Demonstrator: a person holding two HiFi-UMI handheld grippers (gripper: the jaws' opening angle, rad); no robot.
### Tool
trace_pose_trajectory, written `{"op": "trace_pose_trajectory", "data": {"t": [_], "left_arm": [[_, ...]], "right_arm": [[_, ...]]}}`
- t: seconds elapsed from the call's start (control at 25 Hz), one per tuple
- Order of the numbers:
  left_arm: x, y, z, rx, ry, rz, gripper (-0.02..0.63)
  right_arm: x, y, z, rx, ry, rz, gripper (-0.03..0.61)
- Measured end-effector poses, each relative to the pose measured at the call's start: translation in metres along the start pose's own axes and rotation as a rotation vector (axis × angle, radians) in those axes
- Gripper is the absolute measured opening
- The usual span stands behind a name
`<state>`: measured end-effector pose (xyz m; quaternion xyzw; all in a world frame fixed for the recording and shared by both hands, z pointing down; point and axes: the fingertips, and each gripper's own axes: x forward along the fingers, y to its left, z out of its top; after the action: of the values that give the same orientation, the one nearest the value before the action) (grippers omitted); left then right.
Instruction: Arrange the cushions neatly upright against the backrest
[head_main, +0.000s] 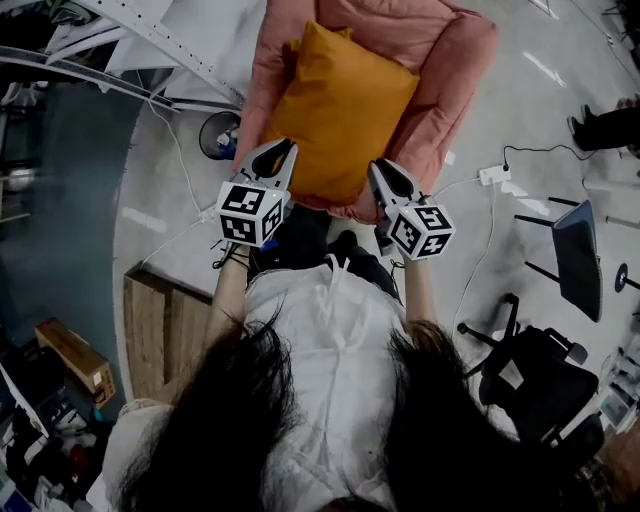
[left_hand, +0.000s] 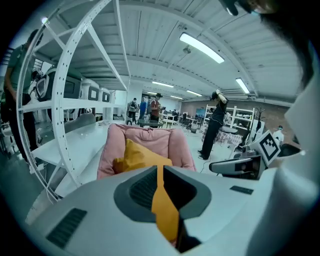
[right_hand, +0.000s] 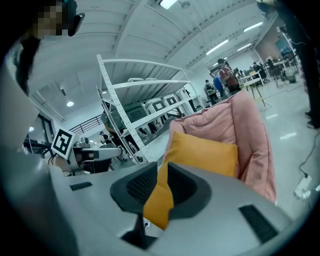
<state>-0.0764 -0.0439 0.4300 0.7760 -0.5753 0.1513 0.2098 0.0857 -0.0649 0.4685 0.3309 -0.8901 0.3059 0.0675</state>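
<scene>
An orange cushion (head_main: 340, 110) hangs over the seat of a pink padded chair (head_main: 455, 70), held by its two near corners. My left gripper (head_main: 283, 152) is shut on the near left corner, and orange fabric (left_hand: 162, 205) runs between its jaws in the left gripper view. My right gripper (head_main: 383, 172) is shut on the near right corner, with a fold of orange cloth (right_hand: 159, 192) pinched between its jaws in the right gripper view. In both gripper views the orange cushion (left_hand: 137, 157) (right_hand: 202, 152) stands in front of the pink chair backrest (left_hand: 145, 137) (right_hand: 235, 122).
White metal shelving (head_main: 150, 40) stands left of the chair. A cable and power strip (head_main: 492, 175) lie on the floor to the right, near a black office chair (head_main: 540, 375). A wooden pallet (head_main: 160, 330) and a cardboard box (head_main: 75, 360) lie at the lower left. People stand far off (left_hand: 217, 120).
</scene>
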Motion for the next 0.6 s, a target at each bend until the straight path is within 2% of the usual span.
{"op": "trace_pose_trajectory", "data": {"t": [0.24,0.32,0.44,0.52,0.6], "left_arm": [[0.051,0.062,-0.010,0.019,0.092,-0.021,0.049],[0.069,0.074,-0.011,0.032,0.121,-0.039,0.094],[0.097,0.089,-0.016,0.051,0.169,-0.078,0.121],[0.116,0.098,-0.022,0.041,0.204,-0.118,0.154],[0.131,0.103,-0.028,0.008,0.231,-0.162,0.220]], "right_arm": [[0.040,-0.048,-0.006,0.034,0.034,-0.088,0.071],[0.051,-0.069,-0.009,0.041,0.055,-0.114,0.072],[0.068,-0.103,-0.011,0.035,0.074,-0.158,0.072],[0.083,-0.128,-0.017,0.046,0.092,-0.179,0.072],[0.097,-0.152,-0.026,0.081,0.115,-0.180,0.082]]}}
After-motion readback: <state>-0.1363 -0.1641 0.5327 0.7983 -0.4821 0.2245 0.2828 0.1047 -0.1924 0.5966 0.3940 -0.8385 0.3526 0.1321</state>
